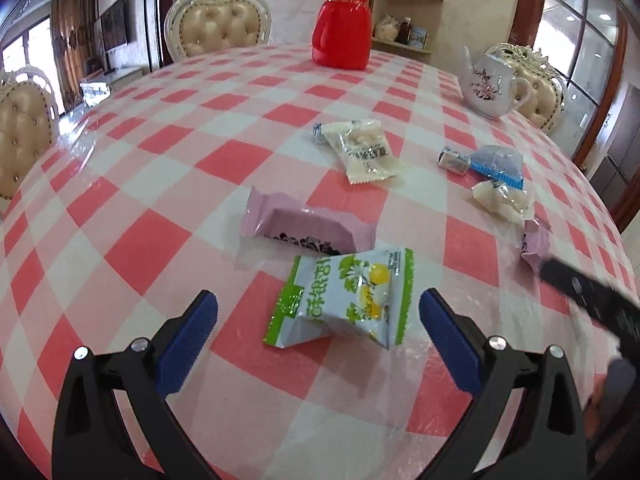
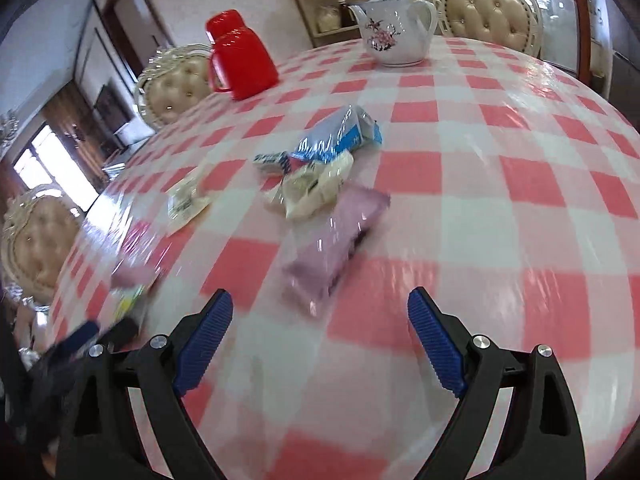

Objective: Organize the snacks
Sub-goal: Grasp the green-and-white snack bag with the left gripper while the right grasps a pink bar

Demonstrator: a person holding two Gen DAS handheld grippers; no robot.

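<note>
In the left wrist view my left gripper is open, its blue pads on either side of a green-and-white snack packet lying on the checked table. A purple packet lies just beyond it, a cream packet farther back. At the right lie a blue packet, a white packet and another purple packet. In the right wrist view my right gripper is open and empty, just short of that purple packet; the white and blue packets lie behind it.
A red flask and a white floral teapot stand at the table's far side; both show in the right wrist view, flask and teapot. Cream tufted chairs ring the table. The right gripper's black body enters at the right.
</note>
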